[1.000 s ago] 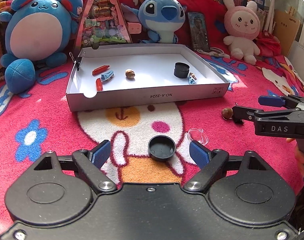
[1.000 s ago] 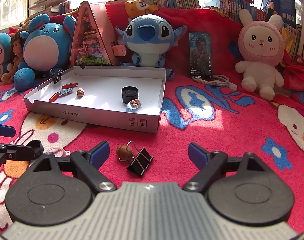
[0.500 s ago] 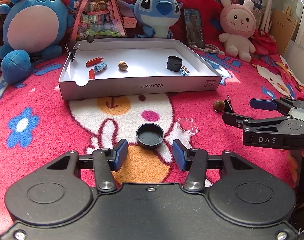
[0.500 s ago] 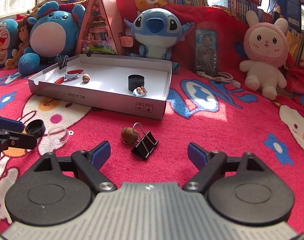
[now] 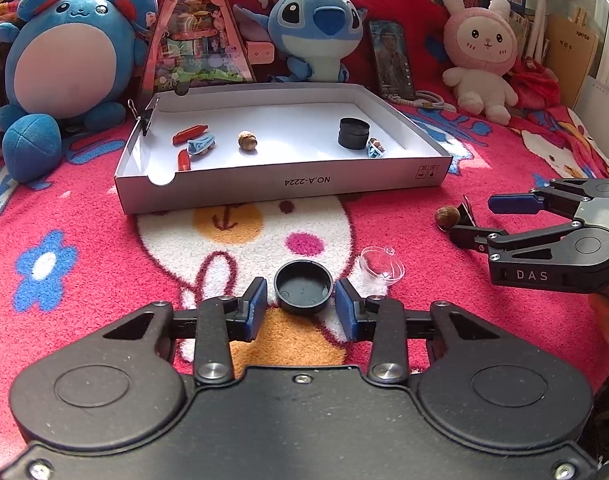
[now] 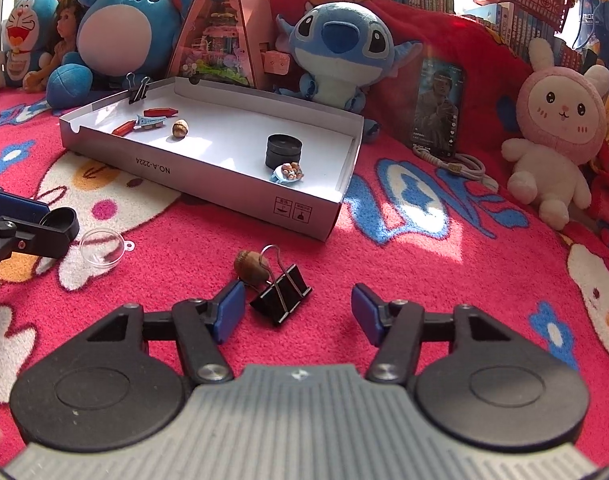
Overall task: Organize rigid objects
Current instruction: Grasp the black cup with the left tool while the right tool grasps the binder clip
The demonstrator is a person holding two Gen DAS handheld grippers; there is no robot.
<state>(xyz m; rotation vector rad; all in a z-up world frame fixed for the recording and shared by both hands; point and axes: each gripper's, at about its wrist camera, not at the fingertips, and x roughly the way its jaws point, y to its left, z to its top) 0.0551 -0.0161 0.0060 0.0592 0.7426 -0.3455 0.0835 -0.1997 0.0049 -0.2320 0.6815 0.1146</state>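
Black cap (image 5: 303, 291): on the blanket before the white box (image 5: 288, 186), between the left gripper (image 5: 300, 314) pads; jaws just closing, not yet touching. Probably light, stiff; take its rim.
Binder clip (image 6: 281, 294): beside a nut (image 6: 251, 267); right gripper (image 6: 292, 314) unclenched, jaws just narrowing. Small, hard; pinch the body.

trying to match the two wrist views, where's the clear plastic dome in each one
Left wrist: clear dome sits lower right of centre on the blanket, just right of the black lid.
Right wrist: clear dome is at the left edge, beside the left gripper.
Shared landmark: the white box printed NO.A-2224.
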